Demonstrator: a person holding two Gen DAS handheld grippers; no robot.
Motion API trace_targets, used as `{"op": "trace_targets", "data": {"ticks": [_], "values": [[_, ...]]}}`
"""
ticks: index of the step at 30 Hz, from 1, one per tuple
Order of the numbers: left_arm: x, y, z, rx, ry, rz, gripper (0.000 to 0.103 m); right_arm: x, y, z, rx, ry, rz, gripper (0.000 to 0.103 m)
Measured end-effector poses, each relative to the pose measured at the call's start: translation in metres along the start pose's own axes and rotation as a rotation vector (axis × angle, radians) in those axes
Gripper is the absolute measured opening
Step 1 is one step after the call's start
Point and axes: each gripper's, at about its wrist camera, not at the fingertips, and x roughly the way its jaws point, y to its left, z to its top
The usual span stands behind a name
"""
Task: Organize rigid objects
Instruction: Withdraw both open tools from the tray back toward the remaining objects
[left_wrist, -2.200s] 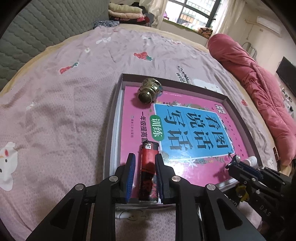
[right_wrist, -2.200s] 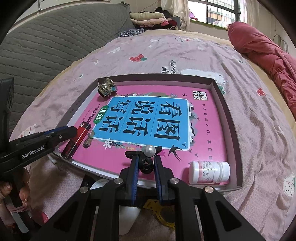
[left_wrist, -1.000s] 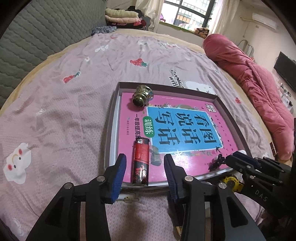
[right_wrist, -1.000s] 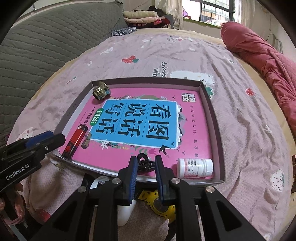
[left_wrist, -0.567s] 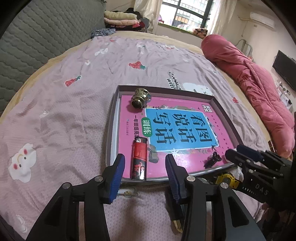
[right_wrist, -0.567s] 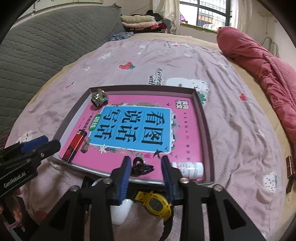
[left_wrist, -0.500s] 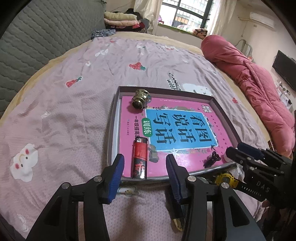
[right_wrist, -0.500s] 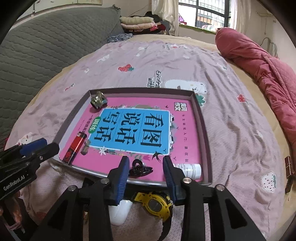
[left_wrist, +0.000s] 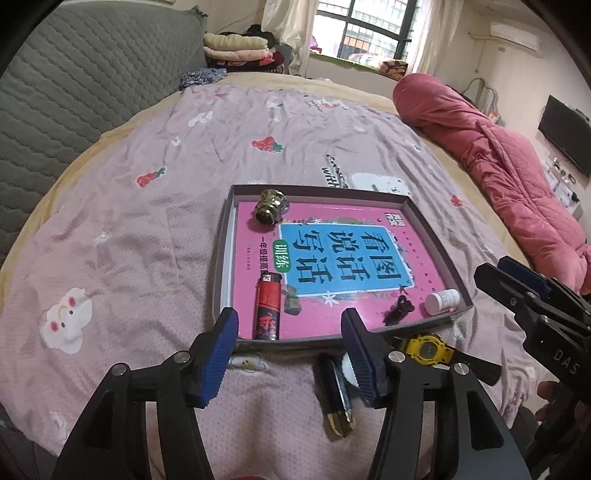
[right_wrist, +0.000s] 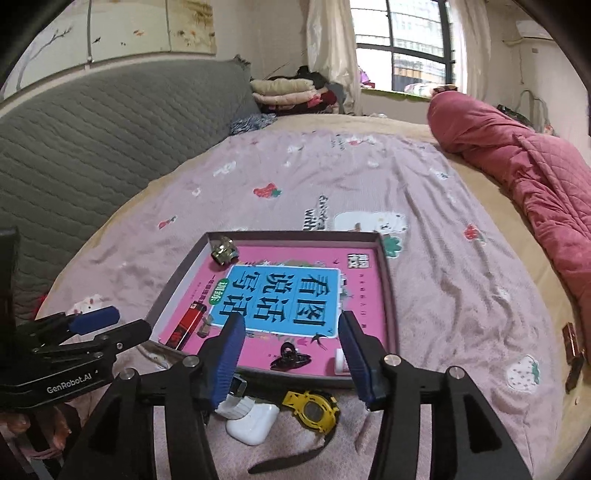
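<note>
Lighter (left_wrist: 268, 311) beyond opening left gripper (left_wrist: 290, 352)

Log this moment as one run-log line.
left tongs: opening, empty | right tongs: opening, empty | tray: lighter, hair clip, pill bottle, brass knob | outside, on bedspread: yellow watch

soft window (right_wrist: 410, 55) daylight; fisheye-warped edges
</note>
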Motion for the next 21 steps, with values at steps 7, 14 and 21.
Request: {"op": "trace_targets", "data": {"ticks": [7,14,21], "values": [[-0.010,-0.009,-0.011,0.025,0.017,0.007,0.063,-0.023,-0.008,-0.011,0.012,-0.043,-0.004,0.059],[-0.015,-0.016,-0.029,0.049,0.045,0.012,0.063,-0.035,-0.006,-0.029,0.011,-0.039,0.040,0.064],[-0.021,-0.021,-0.041,0.062,0.063,0.011,0.063,-0.049,0.003,-0.049,-0.006,-0.034,0.060,0.064]]}}
